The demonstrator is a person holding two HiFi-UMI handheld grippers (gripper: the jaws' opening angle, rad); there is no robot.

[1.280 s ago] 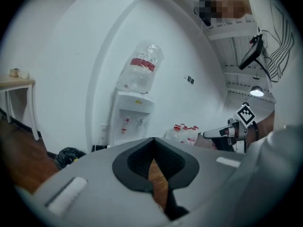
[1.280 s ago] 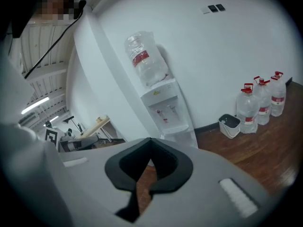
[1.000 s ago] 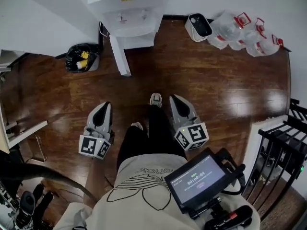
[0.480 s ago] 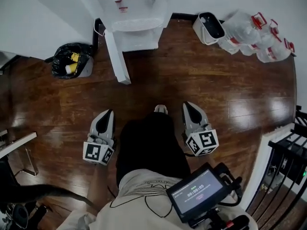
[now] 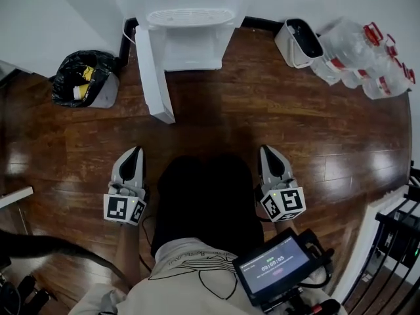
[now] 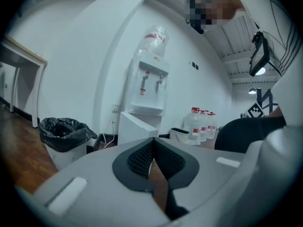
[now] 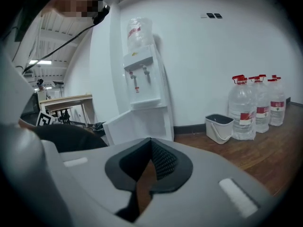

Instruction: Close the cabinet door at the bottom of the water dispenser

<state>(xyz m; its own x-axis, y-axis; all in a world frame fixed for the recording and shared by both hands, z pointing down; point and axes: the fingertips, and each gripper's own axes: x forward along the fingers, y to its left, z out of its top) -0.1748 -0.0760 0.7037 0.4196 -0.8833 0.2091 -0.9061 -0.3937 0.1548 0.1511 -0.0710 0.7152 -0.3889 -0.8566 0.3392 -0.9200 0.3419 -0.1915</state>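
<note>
The left gripper (image 5: pixel 134 155) and right gripper (image 5: pixel 268 155) each have their jaws pressed together on nothing. Well ahead of them, the water dispenser (image 5: pixel 190 28) has its cabinet door (image 5: pixel 152 77) standing open.

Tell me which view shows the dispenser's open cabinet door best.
The head view: the cabinet door shows whole from above, swung out from the water dispenser. The right gripper view shows its upper face, the bottom out of sight. The left gripper view catches only its top.

Cream black-printed shirt (image 5: pixel 187 277), black trousers (image 5: pixel 207 202), grey left gripper (image 5: pixel 134 152), grey right gripper (image 5: pixel 268 152), black-padded jaws
</note>
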